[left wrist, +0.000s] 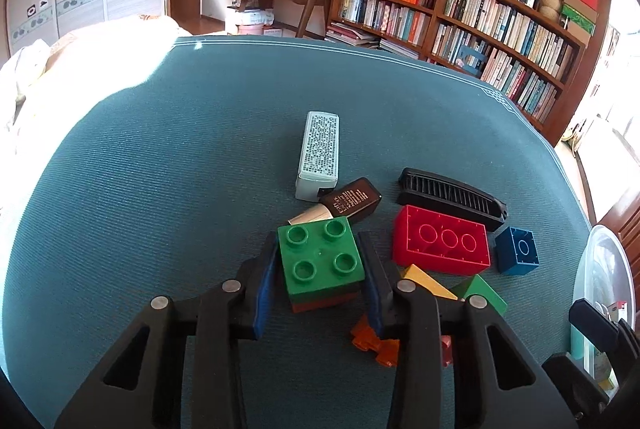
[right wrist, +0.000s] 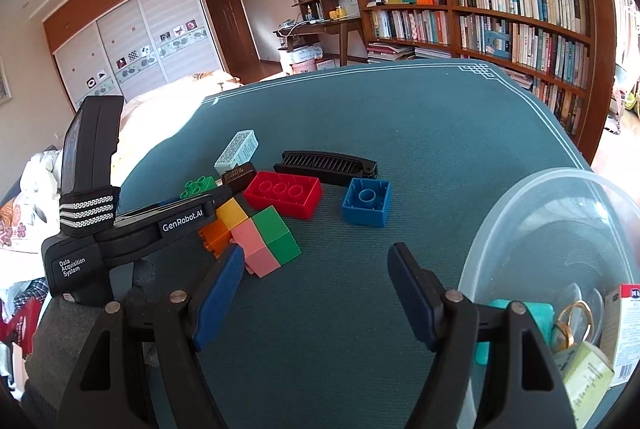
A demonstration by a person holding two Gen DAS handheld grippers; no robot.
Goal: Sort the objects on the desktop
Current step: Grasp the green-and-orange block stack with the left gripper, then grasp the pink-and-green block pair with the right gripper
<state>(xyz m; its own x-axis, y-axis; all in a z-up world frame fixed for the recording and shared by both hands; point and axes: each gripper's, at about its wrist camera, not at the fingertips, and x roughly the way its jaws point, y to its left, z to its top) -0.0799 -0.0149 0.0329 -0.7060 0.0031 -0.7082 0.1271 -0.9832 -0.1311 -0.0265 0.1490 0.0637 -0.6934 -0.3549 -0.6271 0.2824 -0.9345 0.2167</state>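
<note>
The green 4-stud brick [left wrist: 320, 259] is pinched between the blue pads of the left gripper [left wrist: 320, 265] (atop a red-brown block). The right gripper [right wrist: 316, 277] is held spread over bare teal cloth [right wrist: 360, 309].

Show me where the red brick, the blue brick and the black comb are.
red brick [right wrist: 284, 194]: right wrist view, on its open upper face.
blue brick [right wrist: 366, 201]: right wrist view, on its open upper face.
black comb [left wrist: 450, 191]: left wrist view, on its row of teeth.
</note>
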